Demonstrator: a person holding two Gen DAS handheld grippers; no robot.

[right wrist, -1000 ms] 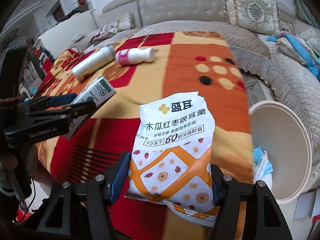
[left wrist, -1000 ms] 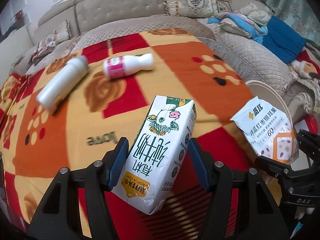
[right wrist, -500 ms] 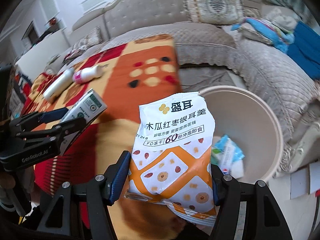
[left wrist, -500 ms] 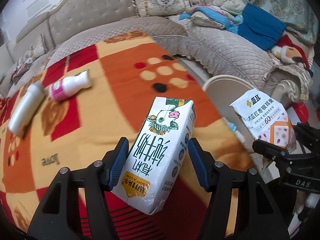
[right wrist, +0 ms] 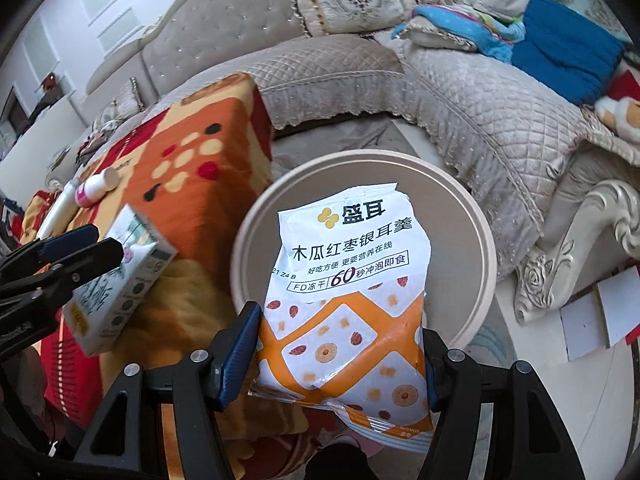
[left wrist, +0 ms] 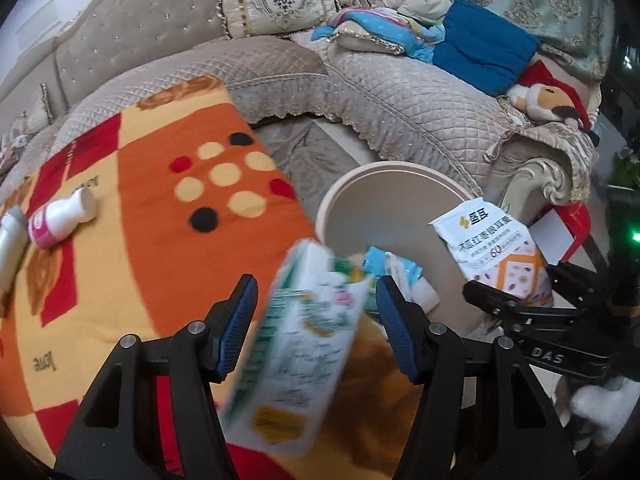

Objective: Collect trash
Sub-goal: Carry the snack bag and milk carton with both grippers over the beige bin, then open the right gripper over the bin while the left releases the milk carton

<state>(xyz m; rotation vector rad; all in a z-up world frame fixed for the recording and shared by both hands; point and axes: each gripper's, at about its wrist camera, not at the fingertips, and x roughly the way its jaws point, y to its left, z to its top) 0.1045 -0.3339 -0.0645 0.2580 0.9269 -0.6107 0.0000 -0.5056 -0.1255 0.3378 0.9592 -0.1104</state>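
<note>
**Bin now under my right, left lagging**

Both my hands have swung off the blanket (left wrist: 140, 200) toward the bin (right wrist: 360, 160). A second ago its rim sat off to the side; now it fills the middle of the right wrist view, with earlier trash at its bottom.

My right gripper (right wrist: 334, 352) points steeply down, clenched on the bag (right wrist: 352, 280), which hangs right over the bin's mouth. I judge it ready to drop.

My left gripper (left wrist: 312, 320) tilts down too, but sits over the blanket's edge, just beside the rim. The carton (left wrist: 304, 344) stands between its fingers, blurred and lower than before. I cannot tell if the pads still press it, so it may be slipping short of the bin.

A pink bottle (left wrist: 60, 220) and a white one still lie on the blanket.
</note>
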